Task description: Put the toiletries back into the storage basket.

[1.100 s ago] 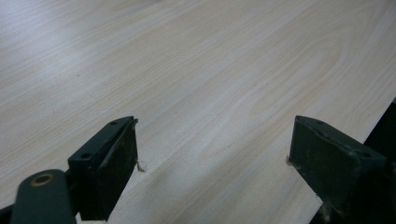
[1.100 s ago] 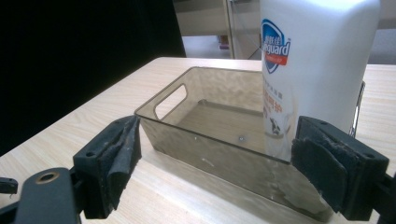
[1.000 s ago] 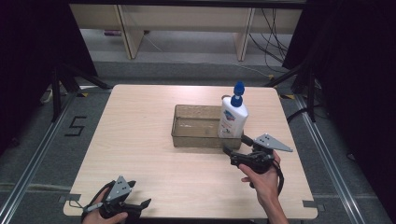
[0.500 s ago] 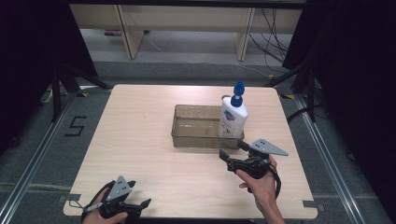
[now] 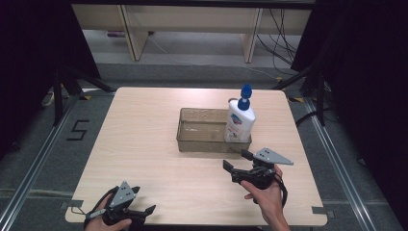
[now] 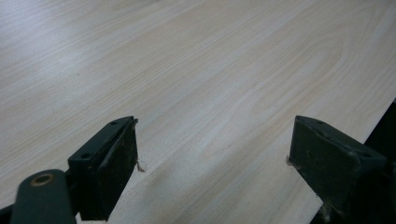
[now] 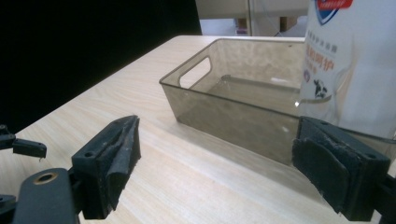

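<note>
Right tool [image 5: 236, 161], jaws released and empty, hovers just before the white bottle [image 5: 239, 122] standing in the clear bin [image 5: 202, 143] on the worktop [image 5: 144, 134], seemingly between steps, needing direction next.

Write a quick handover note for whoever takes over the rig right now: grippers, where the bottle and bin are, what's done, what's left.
Right gripper: open, holding nothing, in front of the bin's near wall, fingers pointing toward it.
Left gripper: open, holding nothing, at the table's near left edge, above bare wood.
Bottle: white with a blue cap, standing upright at the right end of the clear bin.
Done: the bottle is in the bin, released.
Left: probably just pull the right gripper clear; otherwise regrasp the bottle from the front.
</note>
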Tool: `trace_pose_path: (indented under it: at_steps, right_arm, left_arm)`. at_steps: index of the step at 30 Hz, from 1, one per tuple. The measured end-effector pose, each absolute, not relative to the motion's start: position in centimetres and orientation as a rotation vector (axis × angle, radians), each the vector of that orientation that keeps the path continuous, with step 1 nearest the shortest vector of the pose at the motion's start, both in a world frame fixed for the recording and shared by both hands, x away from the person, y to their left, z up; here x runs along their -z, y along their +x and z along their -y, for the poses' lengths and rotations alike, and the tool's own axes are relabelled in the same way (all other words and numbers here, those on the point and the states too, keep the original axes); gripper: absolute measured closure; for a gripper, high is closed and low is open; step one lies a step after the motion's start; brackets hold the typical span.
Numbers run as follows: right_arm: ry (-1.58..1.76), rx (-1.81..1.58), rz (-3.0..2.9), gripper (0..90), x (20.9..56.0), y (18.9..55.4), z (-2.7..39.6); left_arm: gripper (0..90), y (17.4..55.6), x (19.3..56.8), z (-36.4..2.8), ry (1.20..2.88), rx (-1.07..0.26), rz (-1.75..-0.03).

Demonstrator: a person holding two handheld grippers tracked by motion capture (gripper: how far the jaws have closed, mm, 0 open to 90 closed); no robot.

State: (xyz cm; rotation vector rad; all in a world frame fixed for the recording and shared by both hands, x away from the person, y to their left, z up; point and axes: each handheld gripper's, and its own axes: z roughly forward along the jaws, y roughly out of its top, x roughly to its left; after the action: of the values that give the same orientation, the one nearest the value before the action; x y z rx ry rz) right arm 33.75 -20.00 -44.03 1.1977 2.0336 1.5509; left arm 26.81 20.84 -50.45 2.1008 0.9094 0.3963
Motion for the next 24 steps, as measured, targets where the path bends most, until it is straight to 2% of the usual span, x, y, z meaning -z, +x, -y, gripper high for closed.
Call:
trace_pose_path:
  at_steps: [24]
  right_arm:
    - [1.191,-1.557,-2.093,15.5,45.3,32.5,19.8]
  left_arm:
    - [14.9,26.8,50.5,-20.7,2.088,-0.395,-0.917]
